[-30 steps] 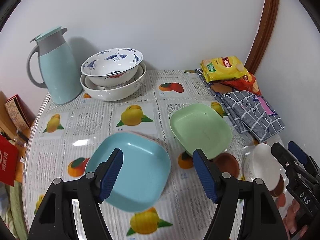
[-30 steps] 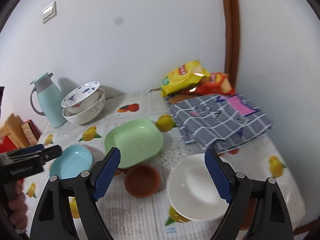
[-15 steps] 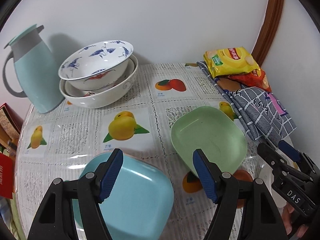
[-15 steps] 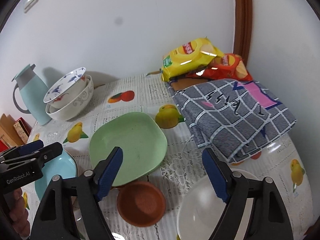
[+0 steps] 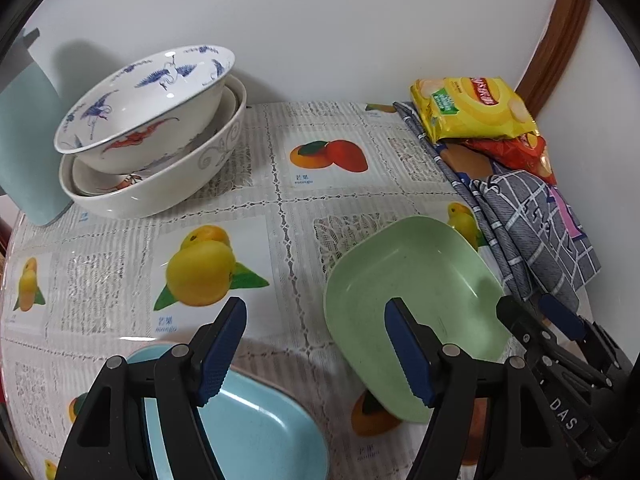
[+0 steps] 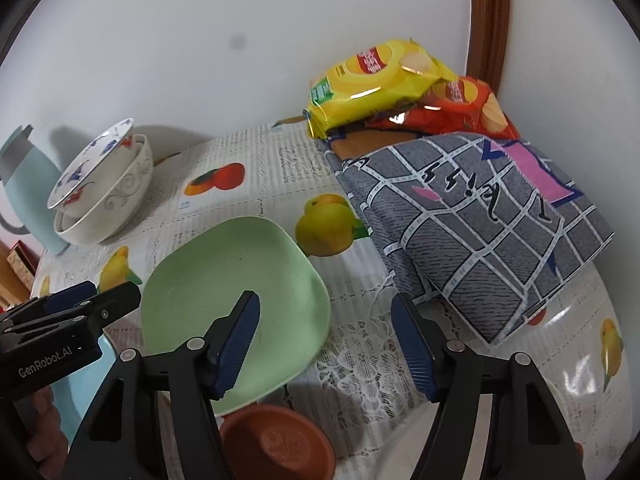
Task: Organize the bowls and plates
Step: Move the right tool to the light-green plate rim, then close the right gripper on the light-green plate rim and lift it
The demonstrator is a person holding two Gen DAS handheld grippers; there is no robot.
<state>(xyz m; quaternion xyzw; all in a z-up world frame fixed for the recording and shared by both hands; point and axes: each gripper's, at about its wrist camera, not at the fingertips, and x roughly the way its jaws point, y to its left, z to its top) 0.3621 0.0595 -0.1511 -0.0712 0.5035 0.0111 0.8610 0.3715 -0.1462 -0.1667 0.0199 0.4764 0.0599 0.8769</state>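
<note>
A green square plate [image 5: 416, 300] [image 6: 236, 296] lies on the fruit-print tablecloth, its near edge resting on a small brown bowl [image 6: 280, 444]. A light blue square plate [image 5: 256, 428] lies below my left gripper [image 5: 316, 344], which is open and empty above the cloth between the two plates. My right gripper [image 6: 326, 340] is open and empty over the green plate's right edge. Two stacked white patterned bowls [image 5: 148, 132] [image 6: 104, 196] stand at the back left.
A pale blue jug [image 5: 24, 148] stands left of the bowls. Yellow and red snack bags [image 6: 384, 80] and a folded grey checked cloth [image 6: 480, 220] fill the back right. A white plate's rim [image 6: 400, 452] shows under the right gripper. A wall is behind.
Both grippers have moved forward and lower over the table towards the green plate. The blue plate and the white plate have slid towards the bottom of the views. Both jaws stay open.
</note>
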